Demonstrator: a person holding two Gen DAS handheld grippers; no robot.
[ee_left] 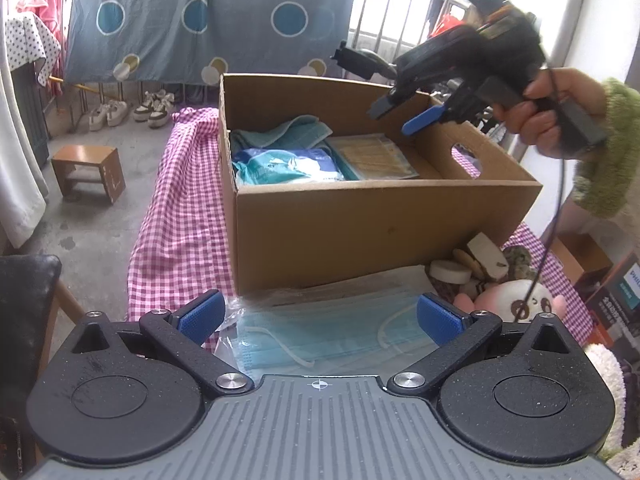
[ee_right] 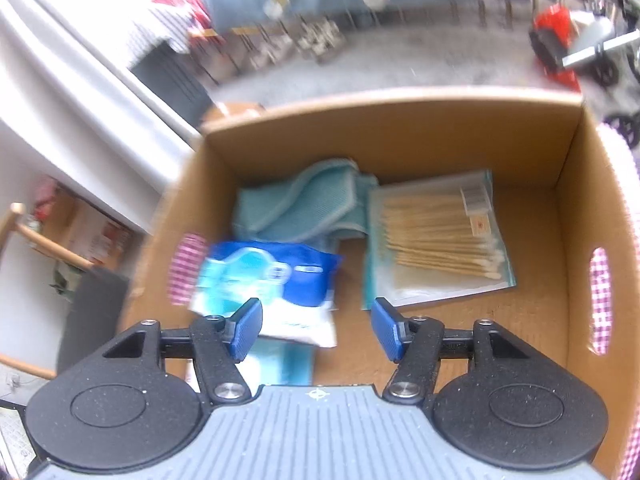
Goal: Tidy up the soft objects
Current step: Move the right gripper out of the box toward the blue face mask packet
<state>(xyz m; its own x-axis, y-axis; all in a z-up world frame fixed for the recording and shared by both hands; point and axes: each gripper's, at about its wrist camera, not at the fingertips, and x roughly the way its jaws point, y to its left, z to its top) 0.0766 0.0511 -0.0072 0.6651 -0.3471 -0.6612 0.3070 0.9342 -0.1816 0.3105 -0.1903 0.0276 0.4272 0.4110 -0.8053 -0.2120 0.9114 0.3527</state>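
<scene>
Checked-cloth surface (ee_left: 180, 208) carries an open cardboard box (ee_left: 360, 232). Bagged face masks (ee_left: 332, 336) lie flat at lower centre, long axis across the frame, directly ahead of the empty, spread left hand-held gripper (ee_left: 320, 316), apparently not touching. The right hand-held gripper (ee_right: 316, 328) hangs over the box, released, farther off.

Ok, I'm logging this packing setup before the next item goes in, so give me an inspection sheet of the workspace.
Surface: pink checked tablecloth, draped over the table edge.
Job's things: cardboard box holds a teal cloth, a blue packet and a bag of cotton swabs; bagged face masks lie in front of the box.
Clutter: plush toys and round pads beside the box.
Grippers: left gripper open over the masks; right gripper open above the box, fingers empty.
Cables: black cable hangs from the right hand.
Surroundings: wooden stool, shoes, hanging blue sheet.
</scene>
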